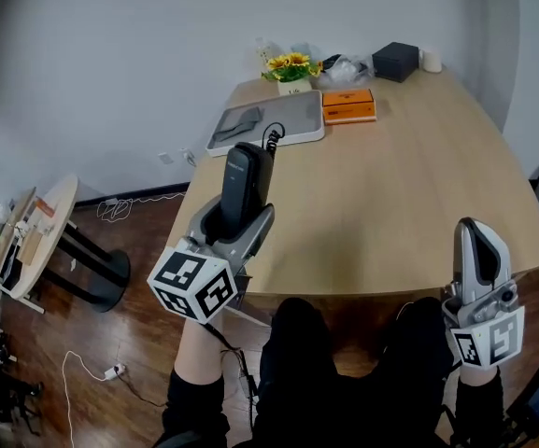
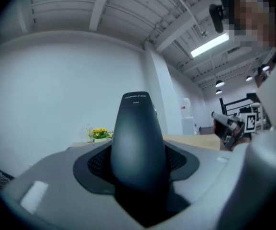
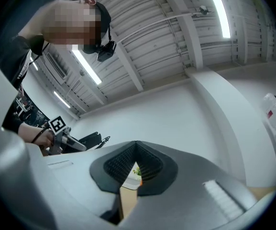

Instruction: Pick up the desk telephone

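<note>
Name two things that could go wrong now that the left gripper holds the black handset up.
1. The left gripper grips the handset low down, so its tall upper part may tip or slip out.
2. The coiled cord trails behind the handset towards the flat white base. Lifting further may drag that base into the orange box beside it.

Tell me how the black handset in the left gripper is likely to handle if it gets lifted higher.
The handset looks like rigid, smooth plastic, so it probably won't flex but might slide in the left gripper, whose jaws clamp only its lower end. Standing tall above the jaws, it may pivot. Its coiled cord will likely tug back.
</note>
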